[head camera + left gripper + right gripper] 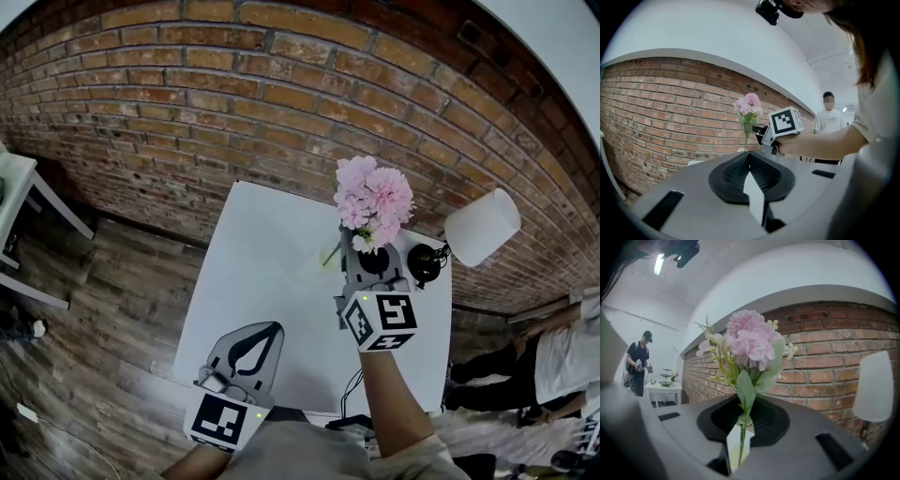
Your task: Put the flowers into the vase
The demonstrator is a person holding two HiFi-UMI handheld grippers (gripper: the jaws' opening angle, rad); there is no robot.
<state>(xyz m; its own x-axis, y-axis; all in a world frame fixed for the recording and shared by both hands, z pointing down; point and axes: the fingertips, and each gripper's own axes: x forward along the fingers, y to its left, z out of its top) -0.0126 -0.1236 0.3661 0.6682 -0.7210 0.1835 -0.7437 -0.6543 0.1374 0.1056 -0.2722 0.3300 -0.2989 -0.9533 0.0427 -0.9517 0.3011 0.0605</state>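
Note:
My right gripper (360, 246) is shut on the green stem of a bunch of pink flowers (373, 202) and holds them upright over the white table (253, 253). In the right gripper view the stem (741, 427) runs down between the jaws, with the blooms (752, 341) above. A pale cream vase (314, 267) stands on the table just left of the stem's lower end and shows through the jaw gap (735, 453). My left gripper (272, 330) is shut and empty over the table's near edge. Its own view shows the flowers (748, 104) ahead.
A white lamp shade (481, 225) and a black round object (427, 262) stand at the table's right side. The brick wall (187, 103) lies behind it. A cable (352, 384) hangs at the near edge. A white side table (14, 187) stands far left. People stand in the background (638, 364).

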